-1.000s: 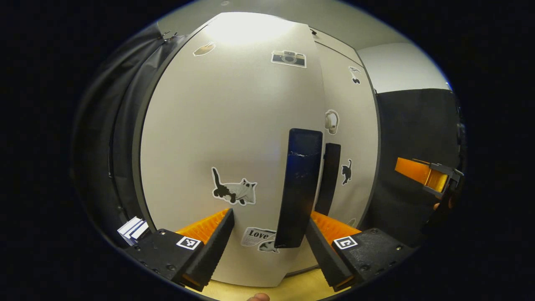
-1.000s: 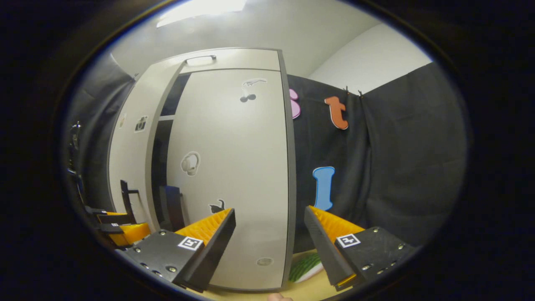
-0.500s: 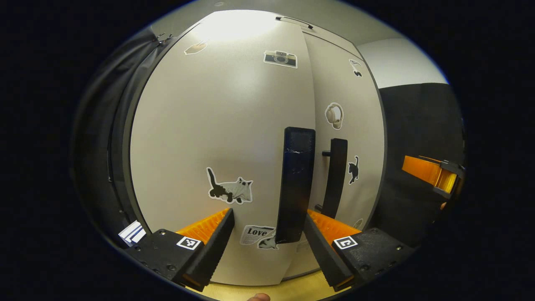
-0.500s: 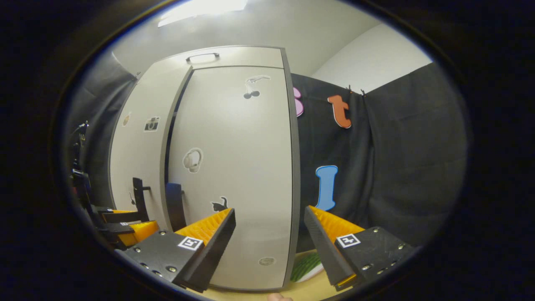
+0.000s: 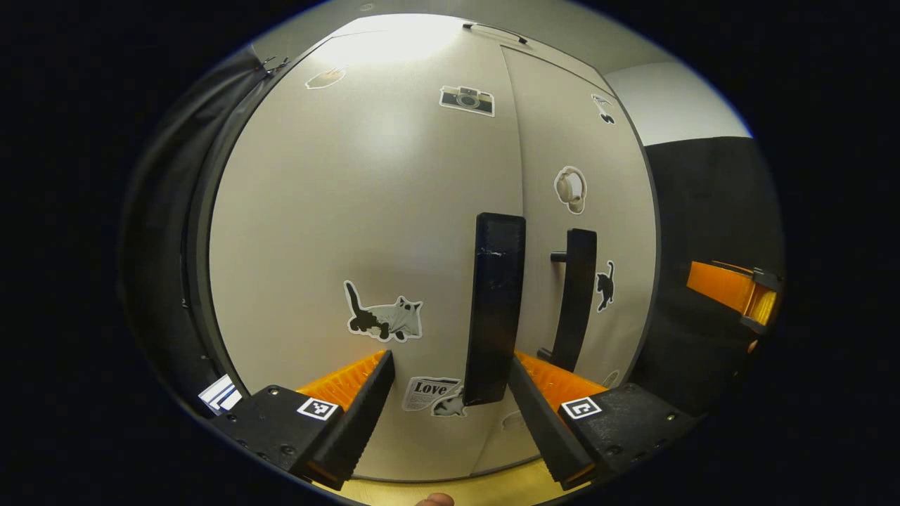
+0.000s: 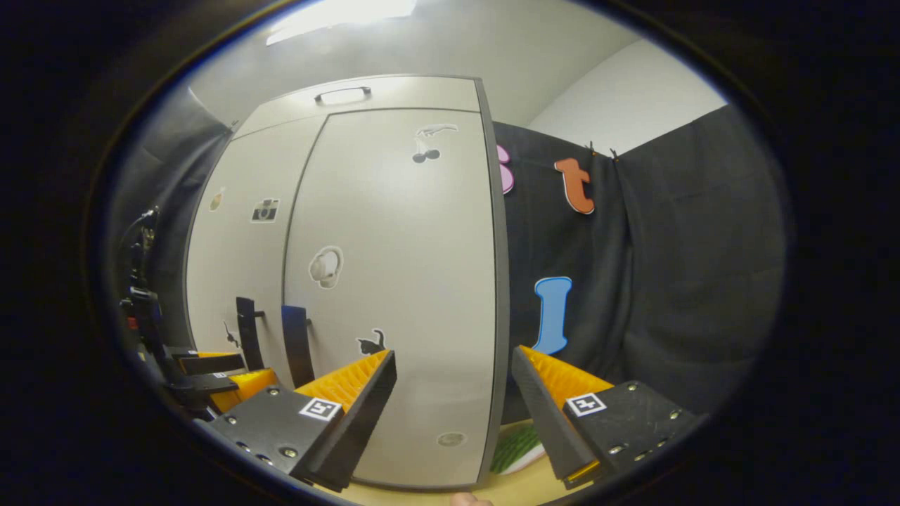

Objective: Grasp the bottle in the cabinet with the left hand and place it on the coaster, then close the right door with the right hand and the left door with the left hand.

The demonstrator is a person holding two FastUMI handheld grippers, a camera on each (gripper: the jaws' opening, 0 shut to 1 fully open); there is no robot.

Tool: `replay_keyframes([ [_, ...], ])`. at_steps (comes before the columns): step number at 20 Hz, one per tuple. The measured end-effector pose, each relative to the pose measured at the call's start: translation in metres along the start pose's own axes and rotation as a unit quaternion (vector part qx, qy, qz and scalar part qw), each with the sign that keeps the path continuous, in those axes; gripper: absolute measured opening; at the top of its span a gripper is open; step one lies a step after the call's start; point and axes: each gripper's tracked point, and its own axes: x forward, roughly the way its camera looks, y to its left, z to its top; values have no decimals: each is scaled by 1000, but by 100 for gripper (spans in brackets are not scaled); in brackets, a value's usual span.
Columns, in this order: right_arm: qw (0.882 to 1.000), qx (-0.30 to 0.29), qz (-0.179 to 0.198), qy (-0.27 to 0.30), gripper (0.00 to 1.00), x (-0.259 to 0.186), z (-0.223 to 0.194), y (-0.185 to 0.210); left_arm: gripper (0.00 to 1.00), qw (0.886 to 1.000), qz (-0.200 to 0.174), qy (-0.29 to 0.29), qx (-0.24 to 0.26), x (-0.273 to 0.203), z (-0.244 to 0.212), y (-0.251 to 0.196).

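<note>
The left gripper [image 5: 450, 393] stands with jaws apart, close before the left door's handle [image 5: 494, 309]. The right gripper [image 6: 453, 393] is likewise open, holding nothing, near the right door [image 6: 394, 281]. Beyond, the left door [image 5: 351, 211] and right door appear flush with the cabinet. Bottle and coaster cannot be located. Judged: both closings essentially complete; only withdrawal remains.

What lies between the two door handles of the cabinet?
Only bare door surface and the closed seam between left handle and right handle, in the left gripper view.
</note>
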Motion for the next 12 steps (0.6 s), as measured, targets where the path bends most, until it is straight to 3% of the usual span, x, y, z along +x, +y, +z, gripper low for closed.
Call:
replay_keyframes([
  [7,1000,1,7,-1,100,-19,15,2,100,999,16,30,-23,-18,6,1],
  [12,1000,3,26,-9,100,-47,45,9,99,999,49,-4,-4,-92,76,7],
])
